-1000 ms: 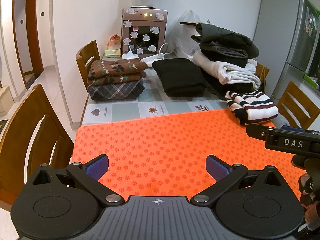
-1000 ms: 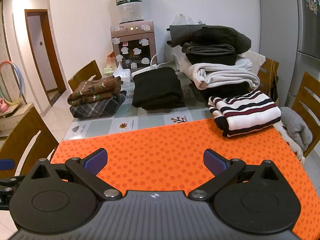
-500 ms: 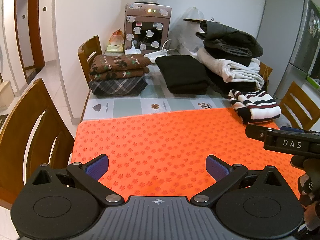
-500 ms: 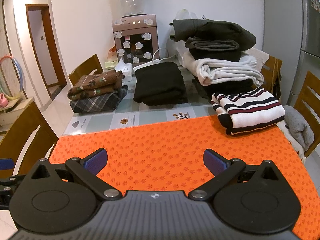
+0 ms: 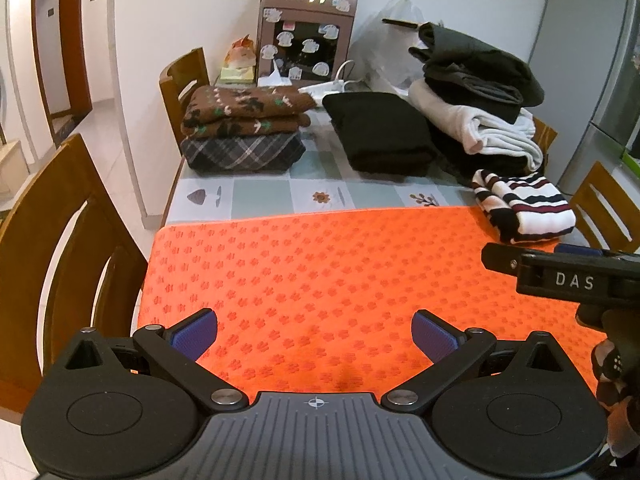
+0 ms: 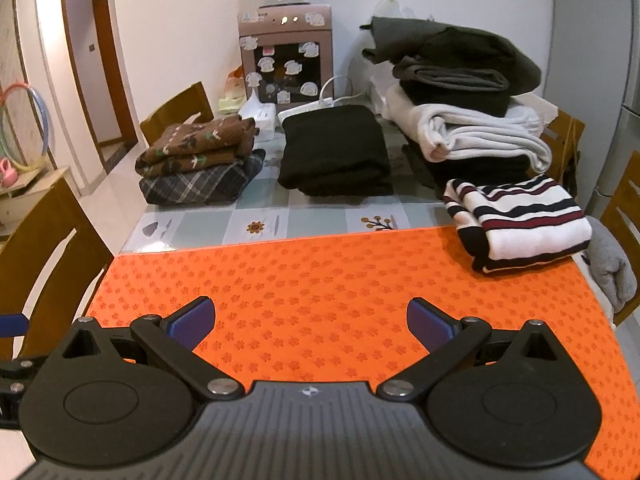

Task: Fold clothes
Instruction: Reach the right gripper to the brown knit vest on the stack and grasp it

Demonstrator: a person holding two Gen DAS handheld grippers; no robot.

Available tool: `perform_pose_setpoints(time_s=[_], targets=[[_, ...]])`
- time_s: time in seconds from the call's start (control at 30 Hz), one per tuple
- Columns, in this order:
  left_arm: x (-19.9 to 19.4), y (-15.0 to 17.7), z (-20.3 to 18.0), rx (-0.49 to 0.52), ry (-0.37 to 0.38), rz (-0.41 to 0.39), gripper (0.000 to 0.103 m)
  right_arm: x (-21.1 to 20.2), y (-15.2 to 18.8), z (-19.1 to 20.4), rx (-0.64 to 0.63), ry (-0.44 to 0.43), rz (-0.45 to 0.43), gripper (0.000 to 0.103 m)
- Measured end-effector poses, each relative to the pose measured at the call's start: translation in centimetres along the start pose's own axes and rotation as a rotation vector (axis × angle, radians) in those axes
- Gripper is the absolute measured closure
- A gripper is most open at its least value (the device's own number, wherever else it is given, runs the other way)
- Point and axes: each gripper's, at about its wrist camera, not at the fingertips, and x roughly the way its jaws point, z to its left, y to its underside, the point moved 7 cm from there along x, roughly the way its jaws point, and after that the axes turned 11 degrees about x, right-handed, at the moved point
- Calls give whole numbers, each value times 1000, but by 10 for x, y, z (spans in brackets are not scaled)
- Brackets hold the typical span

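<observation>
Folded clothes sit along the table's far edge: striped sweater (image 6: 520,220) at the orange mat's (image 6: 340,280) far right corner, black stack (image 6: 336,152) mid-table. Left gripper (image 5: 314,334) and right gripper (image 6: 311,322) are both spread wide, holding nothing. Only the right view shows a grey garment (image 6: 610,268) off the right edge.

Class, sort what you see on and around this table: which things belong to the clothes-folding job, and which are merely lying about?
Belongs to the job:
orange mat
striped sweater
black garment
brown patterned sweater
plaid garment
white garment
left gripper
right gripper

Lying about:
water dispenser
power strip
wooden chair
</observation>
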Motion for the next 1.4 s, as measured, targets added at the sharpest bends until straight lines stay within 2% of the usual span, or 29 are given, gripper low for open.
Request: perform_pose_setpoints(time_s=[0.23, 0.47, 0.57, 0.8, 1.03, 1.2, 1.3, 1.33, 1.37, 1.4], targets=[[25, 2, 20, -47, -20, 54, 0, 41, -15, 22, -43, -49, 59, 0], [51, 2, 40, -75, -74, 90, 0, 98, -55, 52, -82, -176, 111, 1], [61, 0, 49, -74, -111, 96, 0, 128, -79, 69, -95, -225, 113, 1], [77, -2, 66, -91, -140, 115, 0, 192, -125, 105, -116, -311, 91, 3], [92, -4, 84, -109, -166, 133, 0, 253, -158, 137, -182, -325, 71, 6], [98, -4, 91, -115, -175, 142, 0, 290, -171, 152, -224, -323, 81, 17], [98, -3, 93, -122, -179, 145, 0, 304, -172, 162, -265, -321, 84, 29], [98, -3, 94, -124, -181, 146, 0, 308, -172, 165, -282, -319, 84, 37], [98, -3, 94, -126, -182, 147, 0, 312, -172, 168, -300, -315, 82, 49], [98, -3, 95, -128, -184, 146, 0, 314, -172, 170, -316, -311, 80, 56]])
